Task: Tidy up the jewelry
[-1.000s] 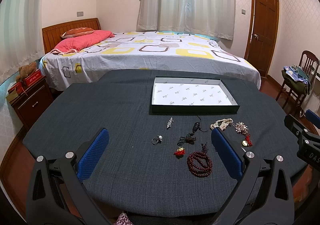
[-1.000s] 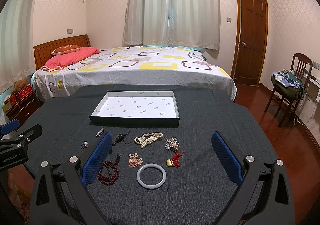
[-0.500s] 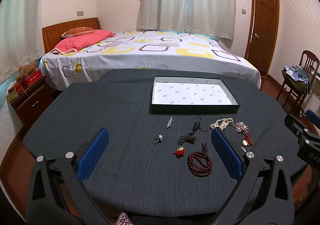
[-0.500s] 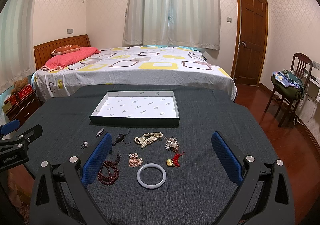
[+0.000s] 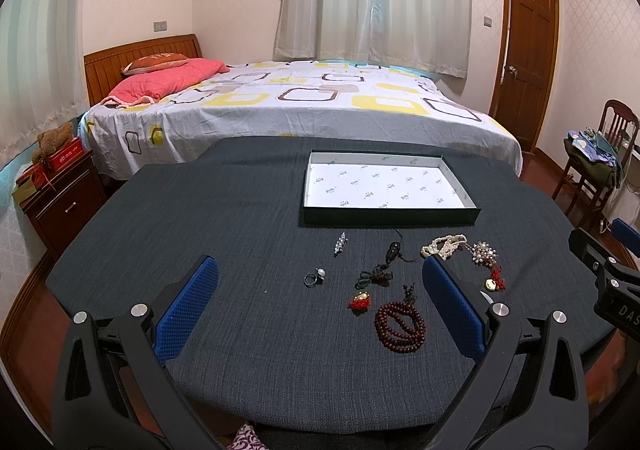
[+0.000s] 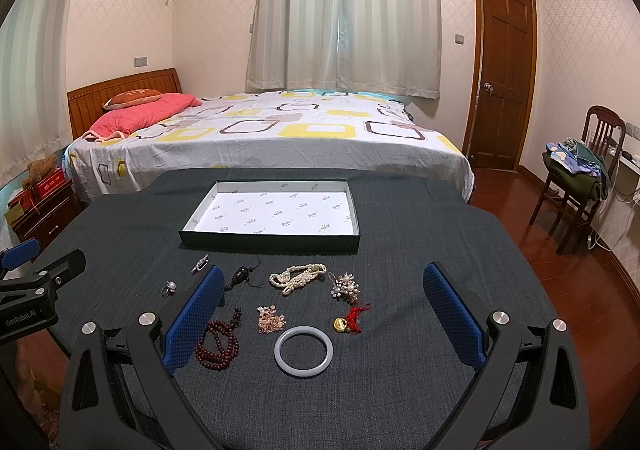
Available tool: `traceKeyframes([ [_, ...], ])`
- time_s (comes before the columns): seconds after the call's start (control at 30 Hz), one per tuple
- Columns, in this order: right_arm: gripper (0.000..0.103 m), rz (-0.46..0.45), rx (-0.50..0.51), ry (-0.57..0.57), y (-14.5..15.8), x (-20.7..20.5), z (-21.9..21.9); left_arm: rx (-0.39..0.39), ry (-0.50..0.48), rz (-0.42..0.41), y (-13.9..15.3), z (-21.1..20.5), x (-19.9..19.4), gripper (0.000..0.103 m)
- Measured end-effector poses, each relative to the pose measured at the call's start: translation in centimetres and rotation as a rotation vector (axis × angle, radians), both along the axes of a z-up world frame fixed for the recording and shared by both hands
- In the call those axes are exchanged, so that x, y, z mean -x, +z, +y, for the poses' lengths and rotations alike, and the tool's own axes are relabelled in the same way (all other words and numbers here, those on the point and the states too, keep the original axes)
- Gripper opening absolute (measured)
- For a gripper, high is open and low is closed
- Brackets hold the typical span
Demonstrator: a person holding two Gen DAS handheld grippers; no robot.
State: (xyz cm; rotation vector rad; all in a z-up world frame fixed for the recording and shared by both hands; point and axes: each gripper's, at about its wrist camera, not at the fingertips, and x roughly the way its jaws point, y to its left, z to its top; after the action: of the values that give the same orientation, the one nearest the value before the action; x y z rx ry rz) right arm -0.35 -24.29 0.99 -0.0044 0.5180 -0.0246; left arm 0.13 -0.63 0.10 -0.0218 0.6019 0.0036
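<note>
On the dark grey bench (image 6: pixel 400 390) the jewelry lies loose in a scatter just near of a shallow dark-walled tray (image 6: pixel 272 242) with a white printed lining. From the right wrist view: a pale, smooth bangle (image 6: pixel 303 350) lies flat nearest; left of it a coil of dark red beads (image 6: pixel 218 344); a small pinkish cluster (image 6: pixel 270 319); a gold charm with red tassel (image 6: pixel 349 320); a cream pearl strand (image 6: pixel 298 277) bunched up; a sparkly brooch (image 6: pixel 345 286); a black pendant (image 6: pixel 241 275) on cord. Further left sit a pearl ring (image 5: pixel 314 277) and a slim silver clip (image 5: pixel 341 243). The left claw (image 5: pixel 320 310) and right claw (image 6: pixel 320 312) both hover over the near edge, jaws spread wide, holding nothing.
</note>
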Motion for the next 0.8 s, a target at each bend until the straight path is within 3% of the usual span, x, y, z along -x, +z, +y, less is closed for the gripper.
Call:
traceKeyframes([
  [0.8, 0.097, 0.001, -0.001, 0.0, 0.04, -0.03, -0.03, -0.004, 0.0, -0.003, 0.13, 0.0, 0.2, 0.1],
])
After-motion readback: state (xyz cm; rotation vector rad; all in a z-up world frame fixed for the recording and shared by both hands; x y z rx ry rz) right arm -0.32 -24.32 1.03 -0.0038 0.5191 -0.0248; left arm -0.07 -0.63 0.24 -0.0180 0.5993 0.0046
